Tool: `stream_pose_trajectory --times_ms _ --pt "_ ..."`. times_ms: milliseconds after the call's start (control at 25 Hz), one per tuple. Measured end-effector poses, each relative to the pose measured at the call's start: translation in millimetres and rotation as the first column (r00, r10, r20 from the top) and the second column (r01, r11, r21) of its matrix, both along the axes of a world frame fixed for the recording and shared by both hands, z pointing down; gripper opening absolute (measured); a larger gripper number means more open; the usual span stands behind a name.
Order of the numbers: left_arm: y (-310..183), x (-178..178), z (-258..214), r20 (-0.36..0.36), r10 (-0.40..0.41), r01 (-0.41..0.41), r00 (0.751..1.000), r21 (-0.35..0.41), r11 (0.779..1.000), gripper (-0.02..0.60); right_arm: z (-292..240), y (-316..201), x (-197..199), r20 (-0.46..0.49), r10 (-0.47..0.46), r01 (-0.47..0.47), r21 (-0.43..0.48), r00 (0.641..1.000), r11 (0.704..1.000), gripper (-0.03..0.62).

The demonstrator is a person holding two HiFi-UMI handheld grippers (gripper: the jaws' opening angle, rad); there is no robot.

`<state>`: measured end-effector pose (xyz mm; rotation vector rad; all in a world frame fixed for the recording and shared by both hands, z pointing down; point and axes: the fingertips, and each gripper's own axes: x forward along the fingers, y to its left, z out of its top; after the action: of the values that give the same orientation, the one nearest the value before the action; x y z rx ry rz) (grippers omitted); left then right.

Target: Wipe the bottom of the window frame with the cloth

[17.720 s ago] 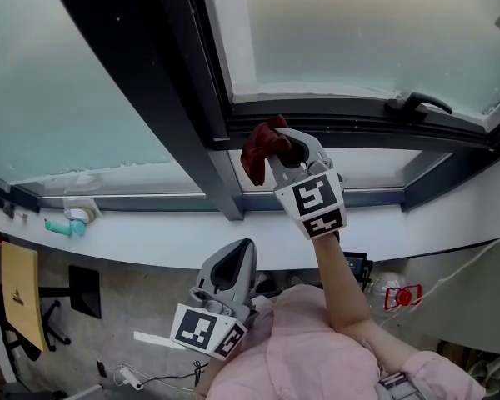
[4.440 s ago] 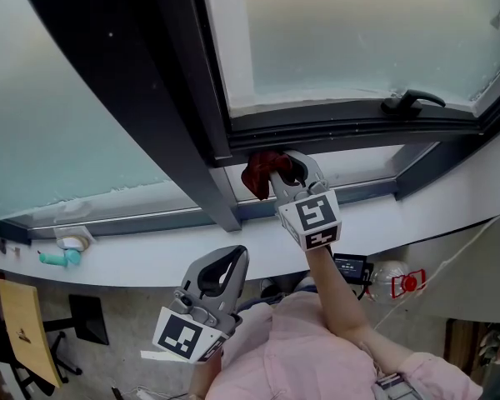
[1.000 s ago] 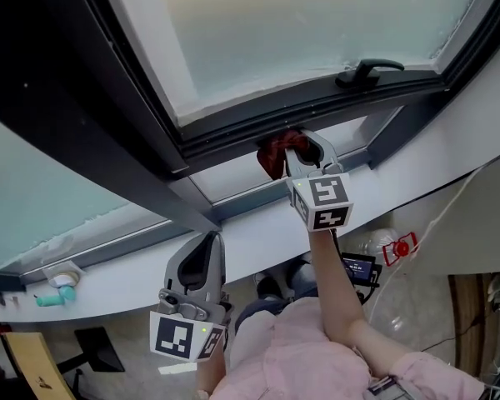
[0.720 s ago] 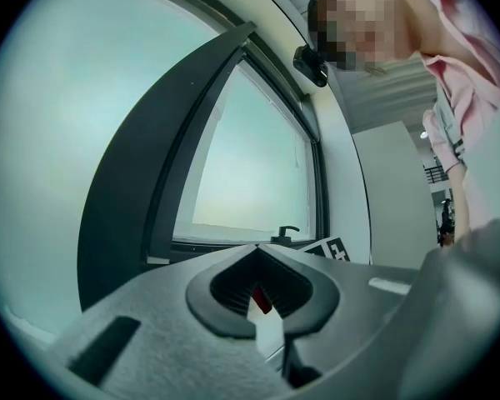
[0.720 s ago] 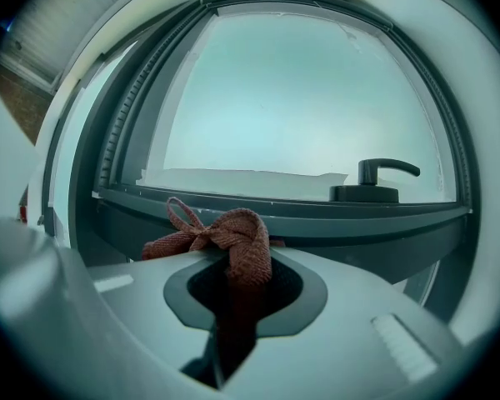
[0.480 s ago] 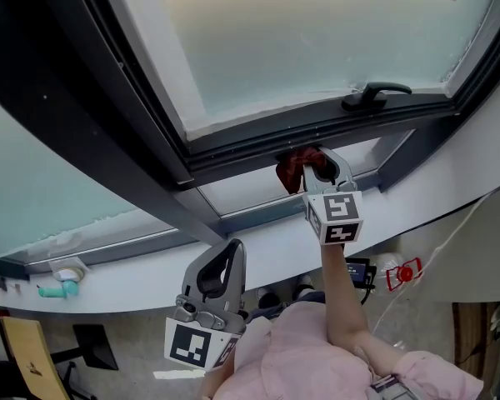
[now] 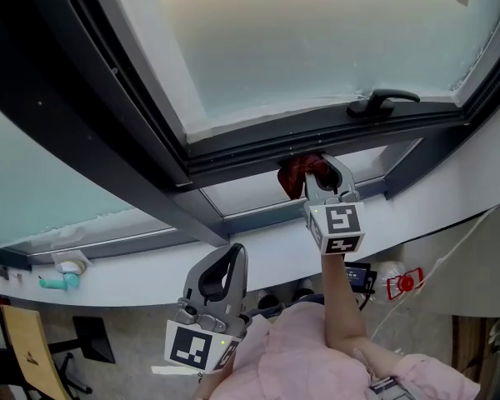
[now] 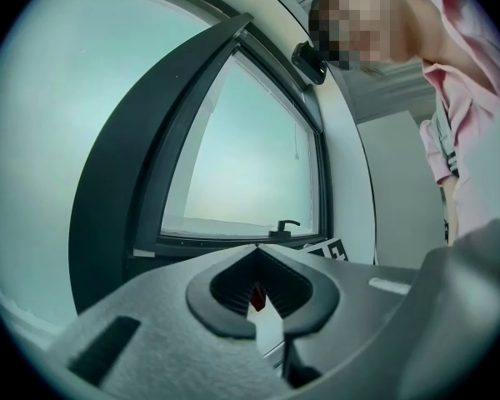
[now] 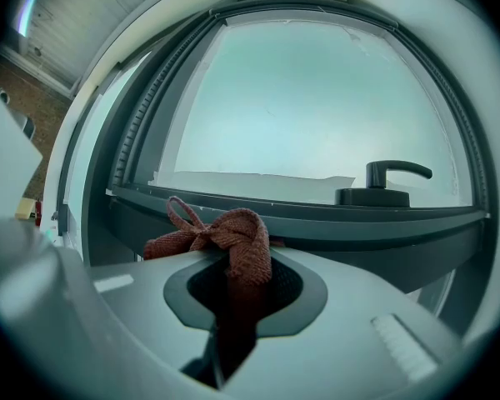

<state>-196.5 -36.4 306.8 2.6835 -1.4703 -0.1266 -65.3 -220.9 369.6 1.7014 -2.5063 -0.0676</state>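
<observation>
Up against the bottom rail of the dark window frame [image 7: 250, 144], pressing a bunched red cloth [image 7: 292, 176] with the right gripper [image 7: 321, 167]. Clamped tight on the fabric at the fingers [image 9: 358, 307], with a knotted wad spilling out in front and touching the rail. Farther right along the same rail, a black lever handle [image 7: 385, 101]. Lower down, in front of the white sill [image 7: 133, 267], holding the left gripper [image 7: 229, 252] well apart from the cloth, pointed up toward the window. Closed tip to tip at its fingers [image 8: 133, 323], gripping nothing.
</observation>
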Motion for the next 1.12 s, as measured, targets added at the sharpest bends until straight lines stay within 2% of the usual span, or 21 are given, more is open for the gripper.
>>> stream_pose_trajectory --times_ms 200,400,520,600,760,880,1120 --pt "-6.3 21.2 1.6 0.003 0.042 -0.042 0.999 -0.004 0.999 0.000 -0.7 -0.7 1.9 -0.014 -0.021 0.021 0.006 1.000 1.000 0.057" --pt "-12.7 49.9 2.4 -0.002 0.091 -0.091 0.996 -0.013 0.996 0.000 1.7 -7.5 40.0 0.008 0.030 -0.030 -0.010 1.000 1.000 0.057" --pt "-18.8 65.8 -2.9 -0.035 0.092 -0.092 0.995 -0.008 0.996 0.000 1.7 -11.4 59.0 0.018 0.037 -0.037 -0.016 0.999 0.999 0.057" --pt "-22.1 75.1 -6.0 -0.050 0.089 -0.089 0.995 -0.002 0.996 -0.001 1.5 -12.4 63.8 0.019 0.019 -0.019 -0.017 1.000 1.000 0.057" --pt "-23.9 88.0 1.0 -0.007 0.097 -0.097 0.995 -0.009 0.995 0.000 0.5 -13.3 63.6 -0.003 -0.022 0.022 -0.016 1.000 1.000 0.057" --pt "-27.7 92.3 -0.3 -0.026 0.065 -0.065 0.998 -0.011 0.998 -0.001 -2.1 -13.3 61.7 -0.031 -0.056 0.056 -0.009 0.998 0.998 0.057" --pt "-27.5 102.6 -0.8 -0.007 0.031 -0.031 0.999 -0.001 1.000 0.000 -1.2 -13.1 63.0 -0.049 -0.120 0.120 -0.018 0.992 0.993 0.057"
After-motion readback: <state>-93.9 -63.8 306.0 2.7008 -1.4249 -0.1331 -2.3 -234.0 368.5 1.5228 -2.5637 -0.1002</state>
